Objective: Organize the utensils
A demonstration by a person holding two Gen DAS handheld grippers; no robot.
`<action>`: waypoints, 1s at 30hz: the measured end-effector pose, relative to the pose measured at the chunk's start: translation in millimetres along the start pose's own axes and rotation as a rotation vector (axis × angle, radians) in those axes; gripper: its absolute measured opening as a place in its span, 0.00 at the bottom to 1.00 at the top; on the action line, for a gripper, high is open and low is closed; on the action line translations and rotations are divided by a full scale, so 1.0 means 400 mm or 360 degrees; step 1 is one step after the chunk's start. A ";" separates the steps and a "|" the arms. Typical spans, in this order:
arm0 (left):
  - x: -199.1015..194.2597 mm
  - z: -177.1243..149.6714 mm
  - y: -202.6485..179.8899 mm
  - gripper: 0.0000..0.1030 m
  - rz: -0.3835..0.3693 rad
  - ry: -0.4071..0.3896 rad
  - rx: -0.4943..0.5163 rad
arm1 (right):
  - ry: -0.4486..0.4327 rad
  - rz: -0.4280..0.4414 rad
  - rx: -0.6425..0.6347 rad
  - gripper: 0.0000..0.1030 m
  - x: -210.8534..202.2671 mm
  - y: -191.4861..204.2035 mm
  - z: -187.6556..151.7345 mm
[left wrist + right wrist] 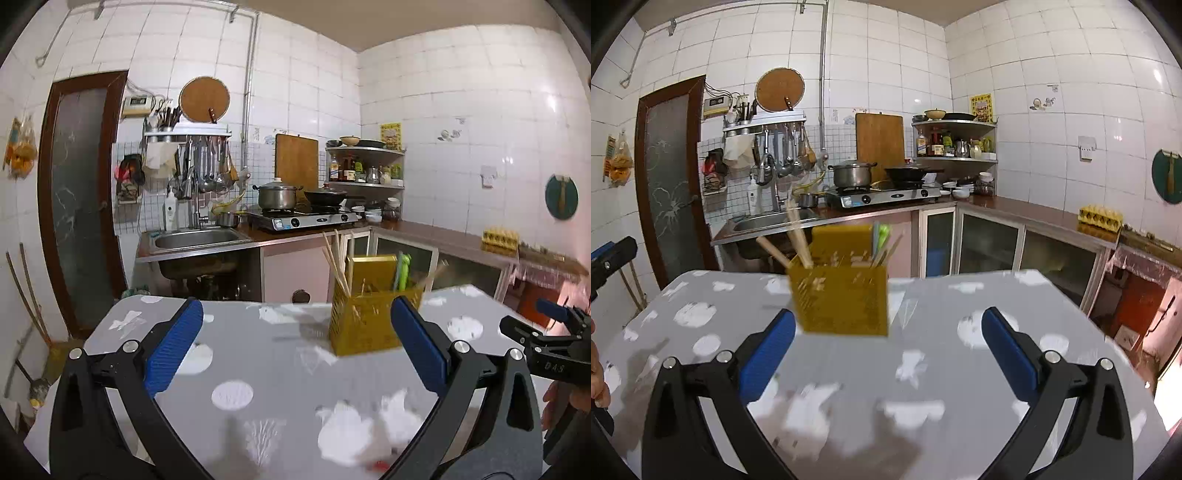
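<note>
A yellow perforated utensil holder (pixel 364 321) stands upright on the grey patterned table (pixel 258 354), holding wooden chopsticks (pixel 334 264) and a green utensil (pixel 403 269). It also shows in the right wrist view (pixel 842 301), blurred, with chopsticks (pixel 798 236) sticking out. My left gripper (pixel 295 347) is open and empty, short of the holder, which stands ahead toward its right finger. My right gripper (pixel 886 354) is open and empty, the holder just beyond its left finger. The right gripper also shows at the left wrist view's right edge (pixel 546 332).
Behind the table runs a kitchen counter with a sink (pixel 195 238), a gas stove (pixel 306 219) with a pot and a wok, and a corner shelf (pixel 365 166) of bottles. An egg tray (pixel 499 240) sits on the right counter. A door (pixel 79 206) is at left.
</note>
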State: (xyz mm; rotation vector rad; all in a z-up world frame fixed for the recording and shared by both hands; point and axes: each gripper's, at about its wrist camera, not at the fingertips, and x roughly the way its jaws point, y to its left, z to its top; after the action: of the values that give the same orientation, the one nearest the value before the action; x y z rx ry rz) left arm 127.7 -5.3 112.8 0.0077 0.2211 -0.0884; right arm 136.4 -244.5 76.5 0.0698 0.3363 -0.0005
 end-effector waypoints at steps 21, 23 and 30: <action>-0.168 -0.282 -0.028 0.95 0.0262 -0.0059 0.0006 | -0.0114 0.0047 -0.0061 0.96 -0.141 0.064 -0.229; -0.172 -0.282 -0.025 0.95 0.0253 -0.0068 -0.0003 | -0.0095 0.0035 -0.0057 0.96 -0.134 0.061 -0.234; -0.163 -0.281 -0.019 0.95 0.0218 -0.0050 -0.0023 | -0.0085 0.0019 -0.0037 0.96 -0.131 0.055 -0.239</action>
State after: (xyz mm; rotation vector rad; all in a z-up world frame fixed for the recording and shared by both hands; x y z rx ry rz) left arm 39.1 -5.4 17.4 0.0074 0.1891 0.0496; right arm 55.9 -216.7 5.4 0.0485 0.2827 0.0133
